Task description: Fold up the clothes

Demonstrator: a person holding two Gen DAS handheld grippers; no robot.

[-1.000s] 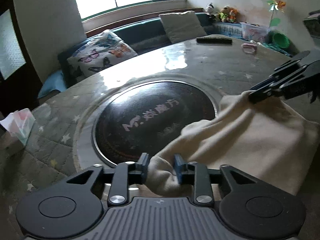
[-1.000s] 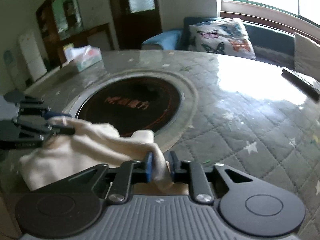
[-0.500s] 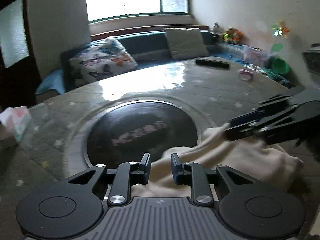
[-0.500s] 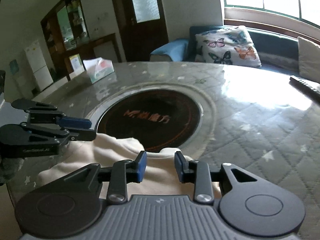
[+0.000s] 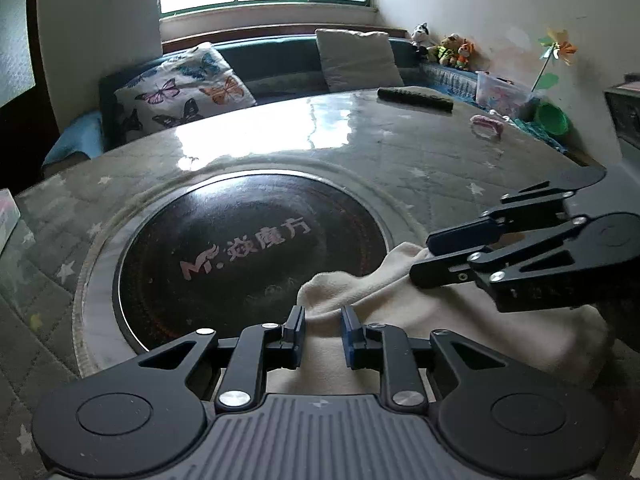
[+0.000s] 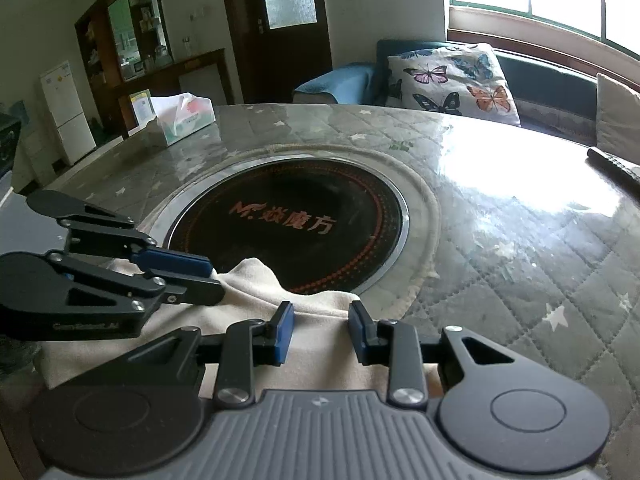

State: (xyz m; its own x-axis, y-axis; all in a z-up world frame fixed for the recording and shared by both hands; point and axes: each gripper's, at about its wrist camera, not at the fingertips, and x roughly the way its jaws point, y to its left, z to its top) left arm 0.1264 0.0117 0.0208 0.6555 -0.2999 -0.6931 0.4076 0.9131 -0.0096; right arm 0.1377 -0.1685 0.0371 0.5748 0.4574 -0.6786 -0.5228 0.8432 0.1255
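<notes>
The round quilted table (image 5: 400, 168) carries the cream garment (image 5: 460, 320), which lies bunched at its near edge with its far fold lapping the rim of the dark glass cooktop (image 5: 248, 248) sunk in the middle. Your left tongs (image 5: 322, 330) are slightly spread and opening, the cloth lying under and between the tips without being pinched, and your right tongs (image 6: 320, 330) stand a little wider, apart over the garment's edge and gripping nothing. On the table's far side, the tissue box (image 6: 182, 118) has a white tissue sticking out of its top.
</notes>
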